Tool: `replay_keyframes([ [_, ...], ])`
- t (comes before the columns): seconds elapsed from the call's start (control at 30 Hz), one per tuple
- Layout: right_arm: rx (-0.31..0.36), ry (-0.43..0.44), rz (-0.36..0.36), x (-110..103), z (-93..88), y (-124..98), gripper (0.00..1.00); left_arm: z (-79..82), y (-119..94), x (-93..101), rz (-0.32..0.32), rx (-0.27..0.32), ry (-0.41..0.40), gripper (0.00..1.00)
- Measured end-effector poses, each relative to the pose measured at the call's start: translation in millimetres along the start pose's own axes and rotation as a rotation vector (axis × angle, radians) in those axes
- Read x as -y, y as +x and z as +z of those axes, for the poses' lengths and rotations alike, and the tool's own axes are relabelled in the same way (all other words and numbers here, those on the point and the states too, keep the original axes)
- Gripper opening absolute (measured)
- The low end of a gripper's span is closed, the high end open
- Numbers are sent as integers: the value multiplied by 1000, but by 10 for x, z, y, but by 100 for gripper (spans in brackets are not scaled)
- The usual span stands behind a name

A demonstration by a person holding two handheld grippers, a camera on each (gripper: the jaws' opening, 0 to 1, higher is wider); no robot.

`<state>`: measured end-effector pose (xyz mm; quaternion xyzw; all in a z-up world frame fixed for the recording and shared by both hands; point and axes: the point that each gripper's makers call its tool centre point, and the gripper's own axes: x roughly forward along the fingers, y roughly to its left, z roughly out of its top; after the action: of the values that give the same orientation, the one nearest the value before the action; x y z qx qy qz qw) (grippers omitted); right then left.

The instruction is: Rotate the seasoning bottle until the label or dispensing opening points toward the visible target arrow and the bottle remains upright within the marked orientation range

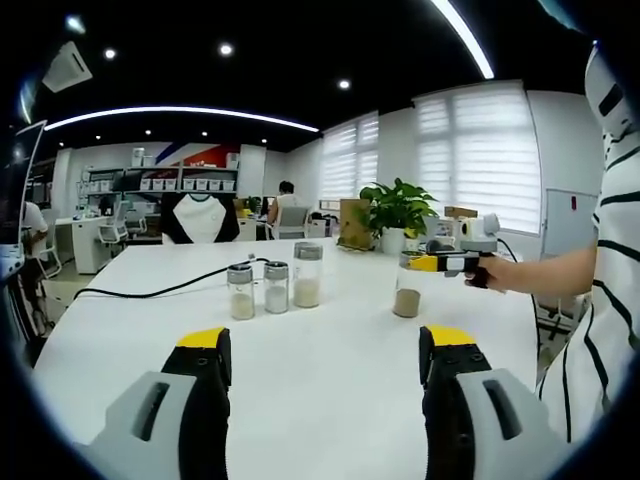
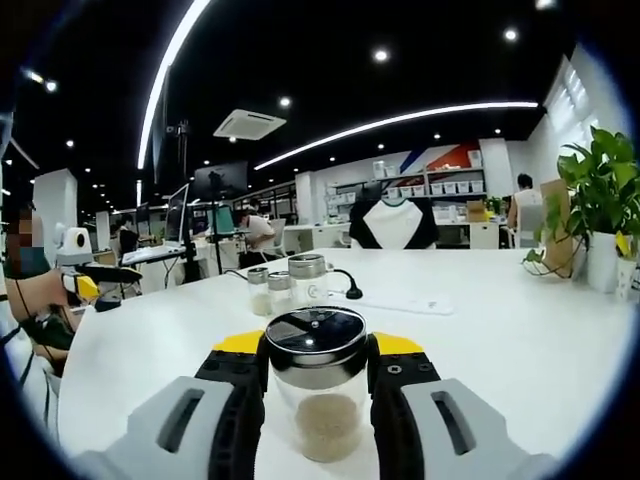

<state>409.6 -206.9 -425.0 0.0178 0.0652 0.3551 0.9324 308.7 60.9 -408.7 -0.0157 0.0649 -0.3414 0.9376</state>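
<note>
Seasoning bottle (image 2: 320, 385) sat clamped between the jaws of the right gripper (image 2: 318, 375), held just below its shiny metal lid, upright on the white table (image 2: 500, 330), pale granules filling its lower part. Seen from the left gripper view as well: same bottle (image 1: 408, 290) ahead and to the right, pinched from the side by the right gripper (image 1: 420, 263) at lid height. Left gripper (image 1: 325, 350) spread wide, grasping nothing, hovering low over bare tabletop. Three more shakers (image 1: 272, 287) clustered ahead and slightly left of it, well apart from the held bottle; black cable (image 1: 150, 292) trailing off to their left.

Judged as the turning step, grip already made. Next move likely called for a slow twist about the bottle's vertical axis, base kept flat, no tilt, stopping once the opening faced the target. No arrow or marked range could be made out on the table, so the heading could not be told.

No label, brand or legible writing found on bottle or lid.
</note>
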Motion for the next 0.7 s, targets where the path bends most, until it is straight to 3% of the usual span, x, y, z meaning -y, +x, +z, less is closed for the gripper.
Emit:
replay_keyframes([
  [0.7,-19,-32,198,-68,-1,10,38,8,-6,-20,7,-7,11,81],
])
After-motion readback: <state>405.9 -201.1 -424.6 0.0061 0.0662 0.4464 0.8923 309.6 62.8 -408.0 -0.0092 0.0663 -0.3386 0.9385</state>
